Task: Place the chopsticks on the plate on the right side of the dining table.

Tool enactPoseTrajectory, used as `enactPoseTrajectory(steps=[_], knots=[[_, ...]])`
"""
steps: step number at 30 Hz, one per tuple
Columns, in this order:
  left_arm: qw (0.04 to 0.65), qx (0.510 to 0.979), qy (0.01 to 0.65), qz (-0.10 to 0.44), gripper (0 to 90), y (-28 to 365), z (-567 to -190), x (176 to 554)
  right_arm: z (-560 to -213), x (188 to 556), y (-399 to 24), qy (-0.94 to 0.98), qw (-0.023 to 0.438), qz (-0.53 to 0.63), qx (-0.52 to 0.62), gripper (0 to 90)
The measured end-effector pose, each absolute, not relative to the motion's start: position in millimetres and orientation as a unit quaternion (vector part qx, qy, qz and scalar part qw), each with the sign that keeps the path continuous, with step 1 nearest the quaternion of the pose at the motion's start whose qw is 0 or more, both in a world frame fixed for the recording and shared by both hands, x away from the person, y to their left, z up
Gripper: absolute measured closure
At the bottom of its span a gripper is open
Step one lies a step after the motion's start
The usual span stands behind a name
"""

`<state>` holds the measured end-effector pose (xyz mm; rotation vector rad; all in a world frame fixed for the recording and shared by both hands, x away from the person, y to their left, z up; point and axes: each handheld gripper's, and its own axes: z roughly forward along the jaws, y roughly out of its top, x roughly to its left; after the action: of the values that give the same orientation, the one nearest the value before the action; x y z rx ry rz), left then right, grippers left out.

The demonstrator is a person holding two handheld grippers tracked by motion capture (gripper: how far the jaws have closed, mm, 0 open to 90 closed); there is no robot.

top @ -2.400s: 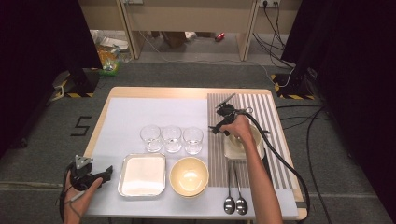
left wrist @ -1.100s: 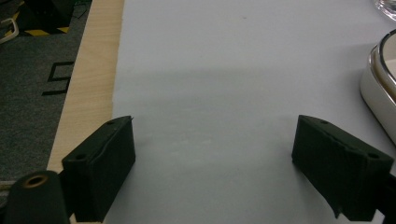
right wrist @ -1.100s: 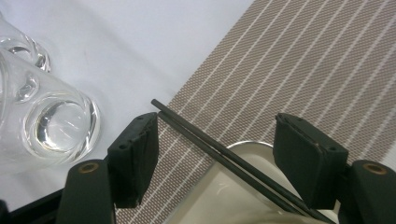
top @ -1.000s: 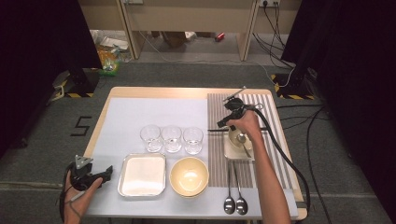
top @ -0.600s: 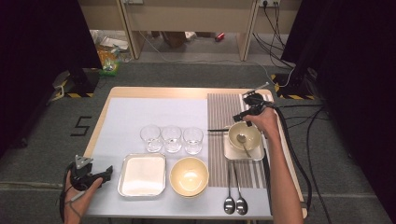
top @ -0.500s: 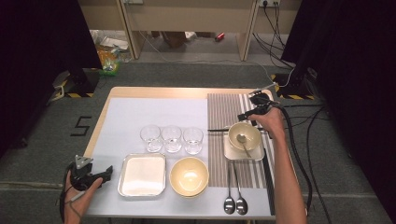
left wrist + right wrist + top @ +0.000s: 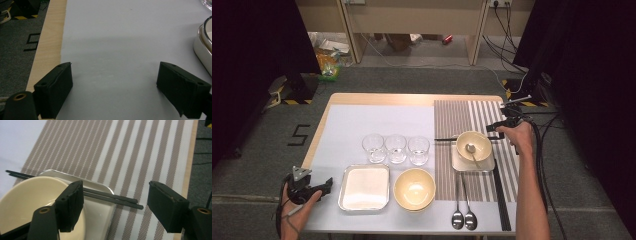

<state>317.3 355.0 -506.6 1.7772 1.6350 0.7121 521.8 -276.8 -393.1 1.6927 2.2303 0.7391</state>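
In the right gripper view, the cream bowl runs off the bottom edge and hides the middle of the chopsticks behind its rim. In the left gripper view, the metal tray beside the fingers is cut by the right edge.

Open grey cloth at far left gives free passage. Three glasses bar the centre; tray, large bowl and spoons crowd the near edge.
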Motion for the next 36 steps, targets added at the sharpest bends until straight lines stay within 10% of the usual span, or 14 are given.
enactPoseTrajectory(steps=[36], knots=[[0.307,0.672,0.618,0.269,12.4,355,-507,317,-440,529,-289,0.749,0.087,0.239,0.612,28.3]])
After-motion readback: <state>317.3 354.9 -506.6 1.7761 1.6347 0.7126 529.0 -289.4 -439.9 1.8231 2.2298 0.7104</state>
